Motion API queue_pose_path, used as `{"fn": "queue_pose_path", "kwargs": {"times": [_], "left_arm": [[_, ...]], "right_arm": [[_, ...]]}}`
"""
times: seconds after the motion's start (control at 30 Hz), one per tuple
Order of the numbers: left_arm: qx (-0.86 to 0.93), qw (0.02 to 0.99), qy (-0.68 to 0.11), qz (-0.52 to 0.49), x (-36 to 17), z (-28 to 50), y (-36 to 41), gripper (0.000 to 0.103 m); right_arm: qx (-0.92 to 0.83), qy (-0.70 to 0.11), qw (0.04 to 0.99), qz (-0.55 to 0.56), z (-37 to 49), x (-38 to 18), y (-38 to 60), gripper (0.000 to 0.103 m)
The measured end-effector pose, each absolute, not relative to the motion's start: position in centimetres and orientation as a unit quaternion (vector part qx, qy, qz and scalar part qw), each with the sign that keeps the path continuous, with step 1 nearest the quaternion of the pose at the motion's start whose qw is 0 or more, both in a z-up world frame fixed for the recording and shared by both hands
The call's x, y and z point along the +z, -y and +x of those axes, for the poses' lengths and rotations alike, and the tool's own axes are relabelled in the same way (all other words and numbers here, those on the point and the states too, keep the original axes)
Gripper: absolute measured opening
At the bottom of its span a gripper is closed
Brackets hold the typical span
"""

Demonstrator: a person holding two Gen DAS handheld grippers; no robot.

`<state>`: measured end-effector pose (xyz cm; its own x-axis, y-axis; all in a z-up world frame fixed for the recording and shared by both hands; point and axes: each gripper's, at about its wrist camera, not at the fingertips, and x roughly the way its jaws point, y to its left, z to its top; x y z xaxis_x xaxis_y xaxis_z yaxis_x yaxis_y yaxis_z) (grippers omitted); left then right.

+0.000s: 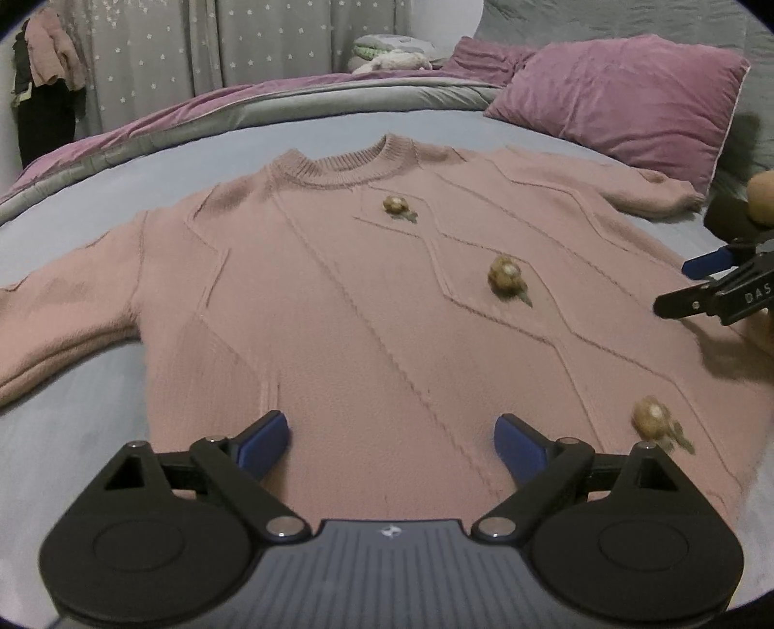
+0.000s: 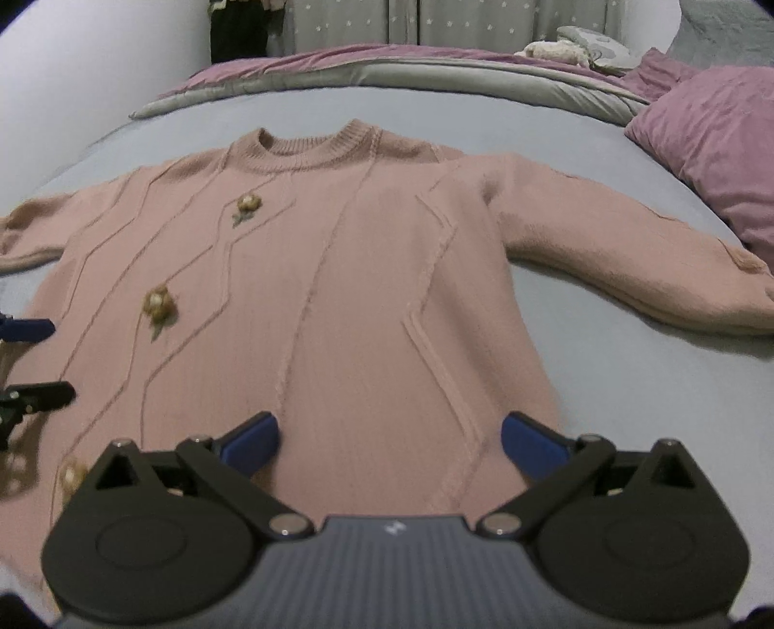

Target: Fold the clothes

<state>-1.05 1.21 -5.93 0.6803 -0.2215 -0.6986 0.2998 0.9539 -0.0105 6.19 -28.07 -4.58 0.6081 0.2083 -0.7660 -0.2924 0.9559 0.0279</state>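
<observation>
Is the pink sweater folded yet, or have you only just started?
Only just started. Done: the pink sweater lies spread flat on the bed, front up, sleeves out. In hand: nothing; the left gripper and right gripper hang open over its lower part. Left: all the folding.

Bed (image 1: 338,130) — wide, covered with a pale blue-grey sheet, filling most of both views. Duvet (image 1: 193,111), mauve over grey, bunched along the far edge. Pillow (image 1: 624,92), mauve velvet-like cover, at the head end; a second mauve pillow (image 1: 488,55) lies behind it. Soft pale bundle (image 1: 392,60) just beyond the duvet, kind unclear. Curtains (image 1: 193,43) — grey, scattered with small white stars, drawn across the back. Clothes (image 1: 48,53), pink and dark, hanging beside the curtains. Wall (image 2: 96,58) plain white. Light dim, even.
</observation>
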Motion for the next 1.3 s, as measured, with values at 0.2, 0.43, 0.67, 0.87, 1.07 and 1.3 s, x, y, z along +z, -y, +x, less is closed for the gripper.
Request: {"fn": "queue_pose_path", "kwargs": {"times": [0.2,0.43,0.67,0.87,1.07,1.3], "left_arm": [[-0.141,0.907,-0.388,0.075,-5.5,-2.7,-0.9,0.093],[-0.150,0.898,-0.399,0.105,-4.9,-4.0,-0.7,0.094],[-0.171,0.891,-0.407,0.106,-4.1,-3.7,0.0,0.094],[-0.183,0.899,-0.385,0.104,-3.9,-2.8,1.7,0.094],[-0.186,0.911,-0.363,0.065,-4.0,-0.6,3.4,0.094],[-0.169,0.924,-0.341,0.048,-5.1,2.1,6.6,0.094]], "right_arm": [[0.167,-0.424,0.888,-0.062,3.3,-4.5,29.5,0.103],[0.204,-0.442,0.869,-0.094,1.1,-3.8,30.6,0.103],[0.185,-0.463,0.864,-0.074,0.3,-2.8,32.8,0.103],[0.172,-0.464,0.869,-0.021,1.5,-2.4,34.8,0.103],[0.164,-0.462,0.871,0.043,3.9,-2.7,36.4,0.103],[0.128,-0.445,0.870,0.169,7.7,-4.1,39.9,0.102]]}}
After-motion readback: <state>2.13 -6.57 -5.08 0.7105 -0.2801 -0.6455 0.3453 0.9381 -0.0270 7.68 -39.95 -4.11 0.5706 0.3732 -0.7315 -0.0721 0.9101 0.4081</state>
